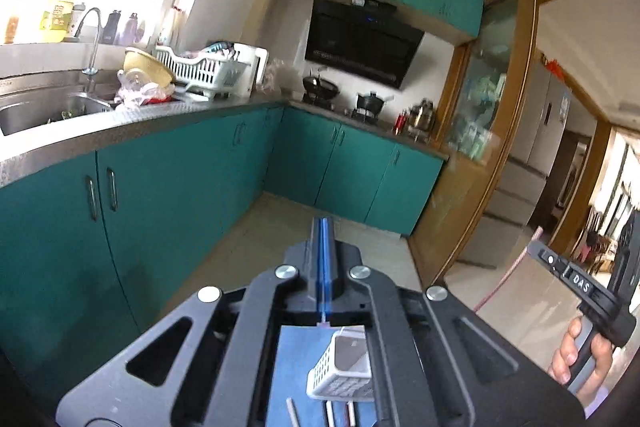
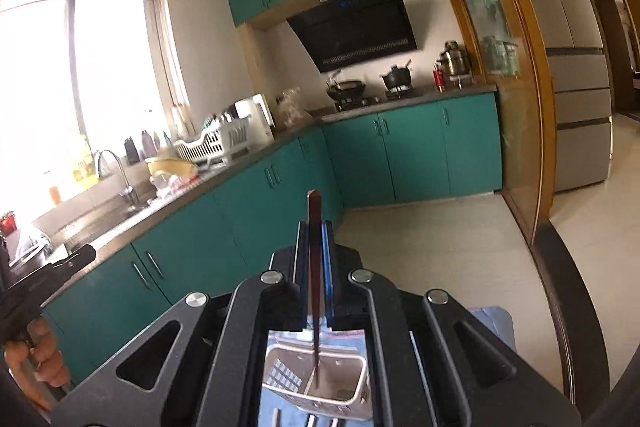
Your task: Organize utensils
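Note:
In the left wrist view my left gripper (image 1: 322, 223) is shut, its blue pads pressed together with nothing showing between them. Far below it a white slotted basket (image 1: 344, 367) stands on a blue mat (image 1: 292, 355), with several white utensils (image 1: 329, 413) lying in front. My right gripper (image 2: 314, 227) is shut on a dark red chopstick (image 2: 313, 211), which sticks up past the fingertips and hangs down over the white basket (image 2: 340, 387). The right gripper (image 1: 580, 281) also appears at the left wrist view's right edge, in a hand (image 1: 580, 359).
Teal cabinets (image 1: 168, 195) run under a steel counter with a sink (image 1: 48, 111), tap and white dish rack (image 1: 208, 67). A stove with pots (image 2: 360, 91) sits under a black hood. A wooden door frame (image 2: 532, 107) and grey fridge (image 2: 576, 67) stand right.

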Demonstrator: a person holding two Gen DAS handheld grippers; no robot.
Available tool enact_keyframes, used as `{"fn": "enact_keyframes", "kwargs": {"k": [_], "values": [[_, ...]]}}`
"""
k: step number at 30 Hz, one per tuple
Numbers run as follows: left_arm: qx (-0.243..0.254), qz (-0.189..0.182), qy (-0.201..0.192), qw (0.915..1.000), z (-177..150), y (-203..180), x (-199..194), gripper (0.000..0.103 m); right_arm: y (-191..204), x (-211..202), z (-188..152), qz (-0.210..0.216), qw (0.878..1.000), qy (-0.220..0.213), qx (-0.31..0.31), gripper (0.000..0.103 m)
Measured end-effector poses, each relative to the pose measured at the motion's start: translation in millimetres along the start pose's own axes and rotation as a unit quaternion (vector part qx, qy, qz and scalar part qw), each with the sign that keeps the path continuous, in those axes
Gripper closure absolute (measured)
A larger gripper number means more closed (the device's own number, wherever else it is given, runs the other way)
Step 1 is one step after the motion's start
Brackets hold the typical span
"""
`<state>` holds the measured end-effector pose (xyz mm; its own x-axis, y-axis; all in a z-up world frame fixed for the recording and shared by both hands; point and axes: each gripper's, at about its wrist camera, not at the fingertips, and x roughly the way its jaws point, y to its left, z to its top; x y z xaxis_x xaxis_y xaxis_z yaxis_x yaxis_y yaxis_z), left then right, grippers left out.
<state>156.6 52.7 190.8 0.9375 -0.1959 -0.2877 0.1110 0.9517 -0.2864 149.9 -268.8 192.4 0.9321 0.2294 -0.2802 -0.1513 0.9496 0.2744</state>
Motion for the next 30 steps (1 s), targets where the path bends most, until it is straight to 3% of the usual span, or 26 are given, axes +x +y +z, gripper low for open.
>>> {"fn": "enact_keyframes", "kwargs": {"k": [6, 9, 16, 24, 26, 30], "values": [[0.041, 0.01, 0.068, 0.9968, -46.3, 4.2, 21.2, 0.103, -0.6, 5.1, -40.5, 0.004, 0.999, 0.03, -0.013, 0.096], [0.06, 0.015, 0.089, 0.9941, -62.5, 9.8, 27.9, 0.103, 3.5, 8.5, -43.0, 0.008, 0.999, 0.032, -0.02, 0.096], [0.065, 0.026, 0.117, 0.9907, -80.8, 21.5, 39.7, 0.103, 7.1, 12.8, -40.1, 0.019, 0.999, 0.033, -0.018, 0.096], [0.082, 0.004, 0.103, 0.9913, -76.8, -3.2, 41.8, 0.103, 11.8, 18.3, -24.1, 0.007, 1.0, 0.002, -0.016, 0.096], [0.086, 0.0, 0.112, 0.99, -84.4, -7.6, 47.5, 0.103, 10.0, 19.9, -23.0, -0.003, 1.0, -0.012, -0.018, 0.096], [0.09, -0.003, 0.142, 0.9857, -109.2, -8.2, 60.0, 0.103, 5.0, 33.1, -38.3, -0.023, 0.999, 0.0, -0.037, 0.096]]}}
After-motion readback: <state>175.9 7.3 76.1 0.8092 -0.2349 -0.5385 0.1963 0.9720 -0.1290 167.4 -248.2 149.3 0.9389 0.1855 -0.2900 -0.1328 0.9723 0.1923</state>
